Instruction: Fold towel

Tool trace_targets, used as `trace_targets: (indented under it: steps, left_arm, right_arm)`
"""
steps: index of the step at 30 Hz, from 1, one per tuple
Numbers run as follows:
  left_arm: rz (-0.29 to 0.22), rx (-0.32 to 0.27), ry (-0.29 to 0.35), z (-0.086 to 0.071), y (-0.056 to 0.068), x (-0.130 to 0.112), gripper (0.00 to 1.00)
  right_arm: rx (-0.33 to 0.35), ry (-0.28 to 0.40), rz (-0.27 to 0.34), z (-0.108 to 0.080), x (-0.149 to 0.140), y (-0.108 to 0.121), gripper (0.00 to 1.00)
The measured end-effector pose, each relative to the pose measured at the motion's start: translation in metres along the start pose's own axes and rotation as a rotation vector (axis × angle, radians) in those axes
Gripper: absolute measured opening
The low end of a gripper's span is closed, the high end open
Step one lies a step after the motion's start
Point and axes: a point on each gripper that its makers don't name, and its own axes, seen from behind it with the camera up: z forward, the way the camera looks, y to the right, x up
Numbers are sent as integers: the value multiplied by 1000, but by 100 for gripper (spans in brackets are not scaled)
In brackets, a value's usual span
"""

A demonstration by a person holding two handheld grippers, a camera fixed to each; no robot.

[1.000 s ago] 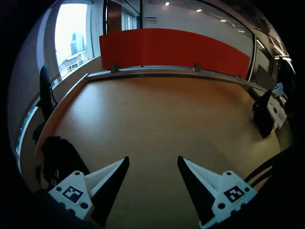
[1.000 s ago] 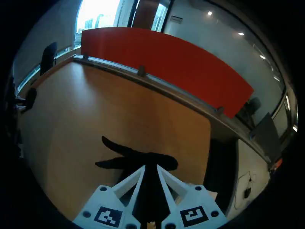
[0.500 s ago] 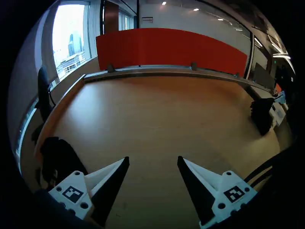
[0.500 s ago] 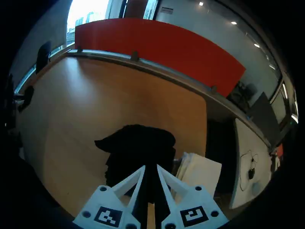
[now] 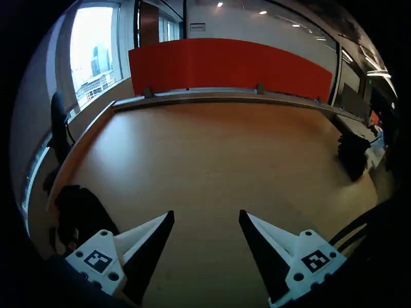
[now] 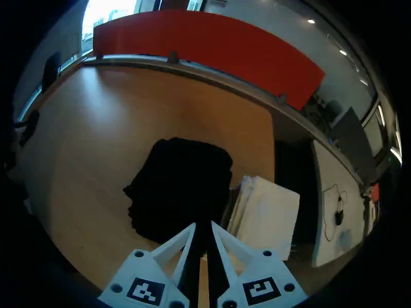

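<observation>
A black towel (image 6: 181,192) hangs in a bunched mass in the right gripper view, above the right part of the wooden table (image 6: 103,133). My right gripper (image 6: 203,231) is shut on its lower edge, the dark cloth pinched between the white fingers. In the left gripper view my left gripper (image 5: 205,218) stands open over the bare table (image 5: 216,154), with nothing between its fingers. The same black towel (image 5: 354,154) shows as a dark lump at the far right of the table.
A stack of white folded cloths (image 6: 264,215) lies near the table's right edge, beside the towel. A red divider panel (image 5: 231,64) runs along the far edge. A black chair (image 5: 59,126) stands at the left, and a dark object (image 5: 79,210) sits by the near left corner.
The right gripper has lifted and tilted forward with the towel, so the cloth now hangs larger and the white stack shows more fully. The left gripper has barely moved.
</observation>
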Motion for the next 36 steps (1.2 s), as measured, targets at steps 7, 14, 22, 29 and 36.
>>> trace_targets:
  steps: [7, 14, 22, 29, 36]
  left_arm:
    - [8, 8, -4, -2, -3, -1, 94]
    - [8, 11, -8, -3, -3, -2, 94]
    - [14, 12, -16, -3, -1, -5, 94]
    - [13, 16, -25, -4, -2, -10, 94]
    - [14, 21, -29, -5, -2, -12, 94]
  right_arm:
    - [-2, -28, 31, 8, -20, 2, 6]
    - [-10, -61, 38, 12, -36, 5, 6]
    - [-15, -104, 59, 18, -52, 9, 6]
    - [-30, -132, 65, 22, -61, 15, 6]
    - [-29, -144, 61, 27, -62, 14, 6]
